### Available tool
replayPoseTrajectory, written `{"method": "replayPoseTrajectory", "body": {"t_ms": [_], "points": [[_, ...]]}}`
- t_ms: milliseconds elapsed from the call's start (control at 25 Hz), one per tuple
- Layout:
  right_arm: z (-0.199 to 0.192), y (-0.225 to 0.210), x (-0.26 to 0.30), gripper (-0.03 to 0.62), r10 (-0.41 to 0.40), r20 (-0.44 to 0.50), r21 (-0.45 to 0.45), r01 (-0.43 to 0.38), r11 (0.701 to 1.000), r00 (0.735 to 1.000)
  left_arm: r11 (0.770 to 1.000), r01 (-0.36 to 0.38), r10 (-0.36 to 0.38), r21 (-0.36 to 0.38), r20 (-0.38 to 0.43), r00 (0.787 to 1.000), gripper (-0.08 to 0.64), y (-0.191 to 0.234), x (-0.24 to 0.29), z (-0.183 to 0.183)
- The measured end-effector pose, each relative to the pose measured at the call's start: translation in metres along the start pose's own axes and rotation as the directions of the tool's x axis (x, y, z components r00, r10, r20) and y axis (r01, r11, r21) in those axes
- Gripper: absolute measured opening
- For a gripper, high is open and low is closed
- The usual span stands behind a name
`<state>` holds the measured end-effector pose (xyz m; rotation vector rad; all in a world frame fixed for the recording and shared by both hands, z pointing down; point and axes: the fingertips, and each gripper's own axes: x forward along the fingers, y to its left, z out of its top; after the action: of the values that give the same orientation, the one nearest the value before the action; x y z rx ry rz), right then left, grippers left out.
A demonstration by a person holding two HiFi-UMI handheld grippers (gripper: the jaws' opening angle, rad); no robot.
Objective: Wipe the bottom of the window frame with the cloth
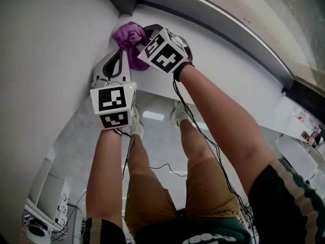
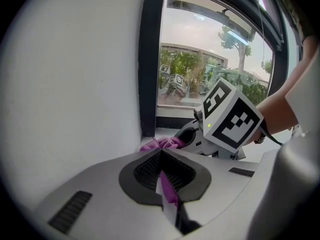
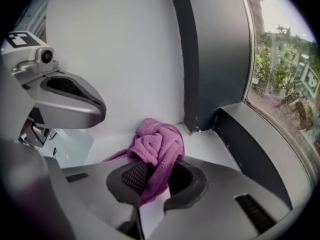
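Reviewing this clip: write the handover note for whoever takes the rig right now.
Left gripper: shut on a thin strip of the cloth.
Right gripper: shut on the cloth's bunched part.
Cloth: on the white sill, in the corner where the dark window frame meets the wall.
Done: can't tell how much is wiped.
Left: wipe along the frame's bottom, away from the corner.

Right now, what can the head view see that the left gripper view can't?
Only the head view shows the person's legs, shoes and the floor. Only the left gripper view shows trees outside, and the left gripper shut on a strip of the purple cloth. Both show the bunched cloth in the corner and the right gripper holding it.
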<state>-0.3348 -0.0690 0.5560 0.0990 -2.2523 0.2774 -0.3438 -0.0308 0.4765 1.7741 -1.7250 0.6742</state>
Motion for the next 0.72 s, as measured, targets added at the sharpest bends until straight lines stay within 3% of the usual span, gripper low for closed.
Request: {"method": "replayPoseTrajectory", "body": {"t_ms": [280, 480, 720], "points": [[0.000, -0.017, -0.001, 0.073, -0.026, -0.004, 0.025, 0.026, 0.999, 1.000, 1.000, 0.000, 0.000, 0.015, 0.009, 1.000, 0.006, 0.000, 0.006, 0.018], [-0.001, -0.038, -0.003, 0.074, -0.076, -0.012, 0.105, 0.077, 0.992, 0.997, 1.000, 0.007, -0.007, 0.018, 0.005, 1.000, 0.006, -0.004, 0.009, 0.023], [-0.001, -0.040, -0.002, 0.072, -0.102, -0.020, 0.140, 0.104, 0.985, 0.995, 1.000, 0.016, -0.016, -0.027, -0.011, 1.000, 0.007, -0.001, 0.002, 0.012]]}}
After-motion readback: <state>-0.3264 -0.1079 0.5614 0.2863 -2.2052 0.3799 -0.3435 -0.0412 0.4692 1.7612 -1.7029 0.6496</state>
